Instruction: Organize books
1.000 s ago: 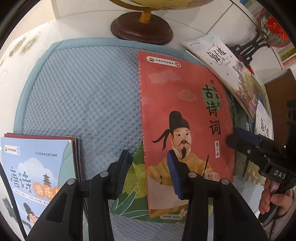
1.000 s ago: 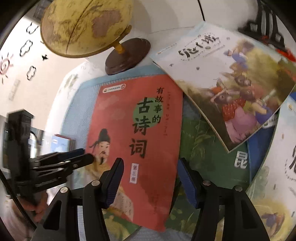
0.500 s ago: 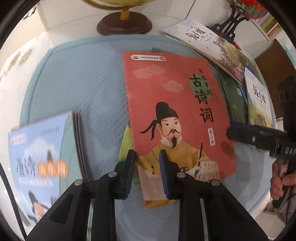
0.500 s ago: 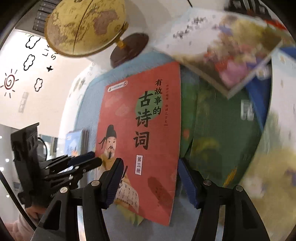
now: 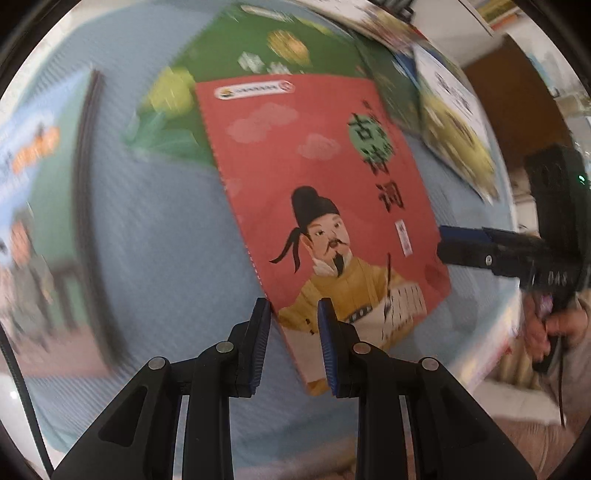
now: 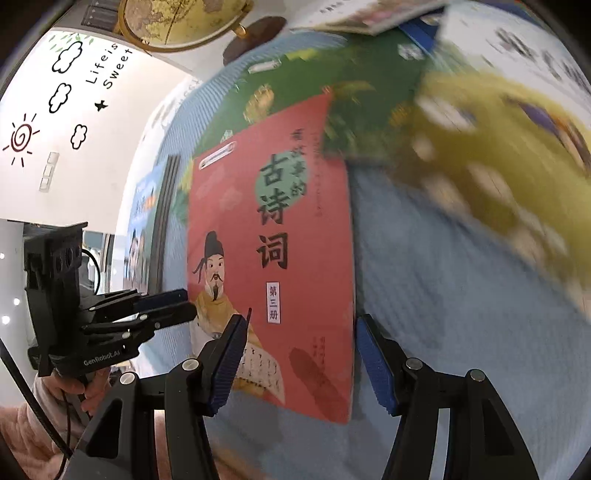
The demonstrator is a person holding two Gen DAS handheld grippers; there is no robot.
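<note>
A red book (image 5: 325, 192) with a robed figure on its cover lies tilted on the blue mat (image 5: 166, 240). My left gripper (image 5: 294, 314) is shut on its near left corner, one pad on each side of the cover. From the right wrist view, the left gripper (image 6: 184, 306) pinches the red book (image 6: 295, 258) at its left edge. My right gripper (image 6: 301, 332) stands open, wide over the book's near right part. In the left wrist view the right gripper (image 5: 443, 245) hovers by the book's right edge. A green book (image 5: 236, 48) shows beyond the red one.
A stack topped by a light blue book (image 5: 33, 166) lies at the mat's left. More picture books (image 5: 454, 125) overlap at the right. A globe (image 6: 184, 18) stands at the back. A person's hand (image 5: 546, 325) holds the right gripper's handle. Much of both views is blurred.
The left jaws closed on the red book's corner. The red book has slid toward me off the green book, which now shows. Both grippers moved with it.
</note>
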